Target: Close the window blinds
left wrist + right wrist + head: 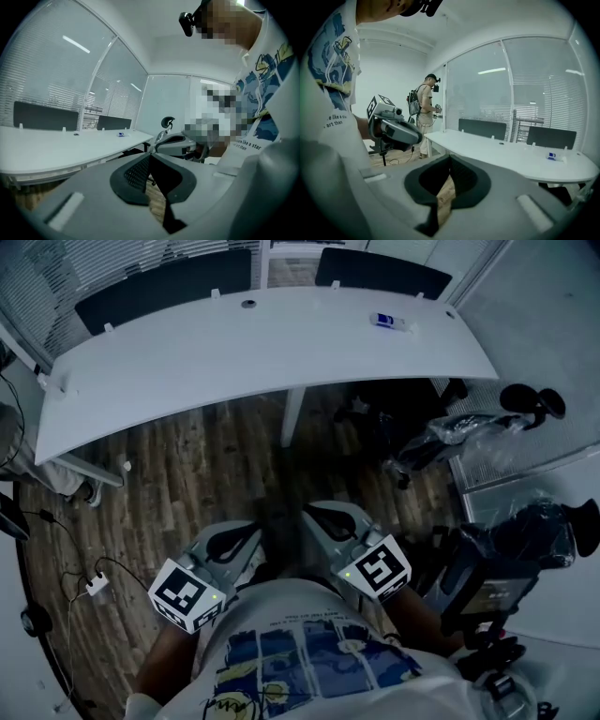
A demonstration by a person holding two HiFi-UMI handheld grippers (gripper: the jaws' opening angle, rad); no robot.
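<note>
The window blinds (37, 277) hang behind the glass wall beyond the far left of the desk; in the left gripper view the blinds (42, 70) fill the left side, and in the right gripper view the blinds (543, 93) fill the right side. Both grippers are held low, close to the person's body and well short of the desk. My left gripper (251, 531) is shut with nothing in it, its jaws meeting at the tips (149, 157). My right gripper (316, 516) is shut and empty too (450, 159). Each gripper shows in the other's view.
A long curved white desk (262, 343) stands between me and the glass wall, with dark divider panels (169, 282) behind it and a small blue-white object (387, 322) on top. Office chairs (469, 432) crowd the right. Cables (94, 587) lie on the floor left. Another person (425, 112) stands by the wall.
</note>
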